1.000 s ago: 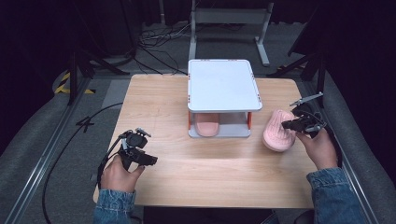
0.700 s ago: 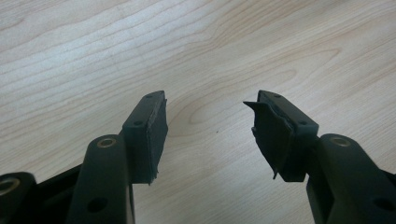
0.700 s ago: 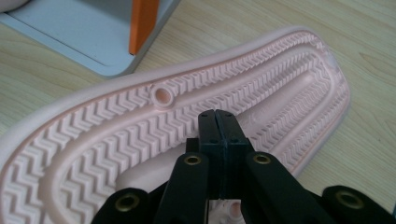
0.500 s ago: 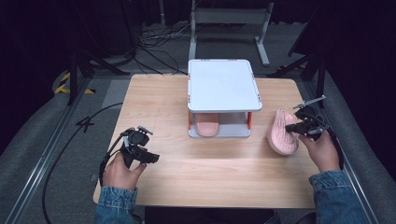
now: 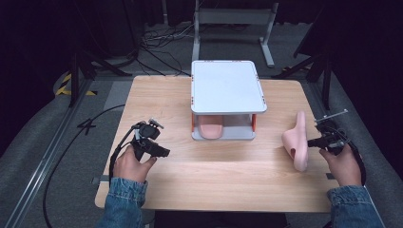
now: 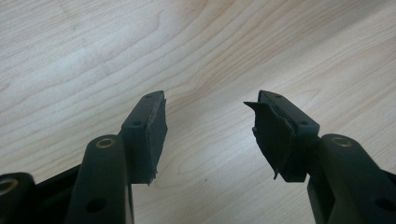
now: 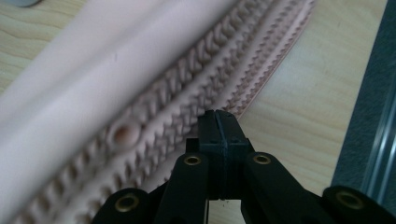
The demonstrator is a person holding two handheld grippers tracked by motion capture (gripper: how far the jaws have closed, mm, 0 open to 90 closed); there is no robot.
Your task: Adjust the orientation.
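Near the right edge of the counter I hold a pink slipper up on its side, my right gripper pinched shut on its bumpy sole. Its twin sits under the white rack. Next, I think, slide this one in beside it. My left gripper waits open, holding nothing.

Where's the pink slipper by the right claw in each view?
High view: the slipper stands on edge at the right of the table, at the right claw.
Left gripper view: not in it, just tabletop between the open left claw.
Right gripper view: upper left, ribbed sole facing the shut jaws.
Shared landmark: the wood-grain table.
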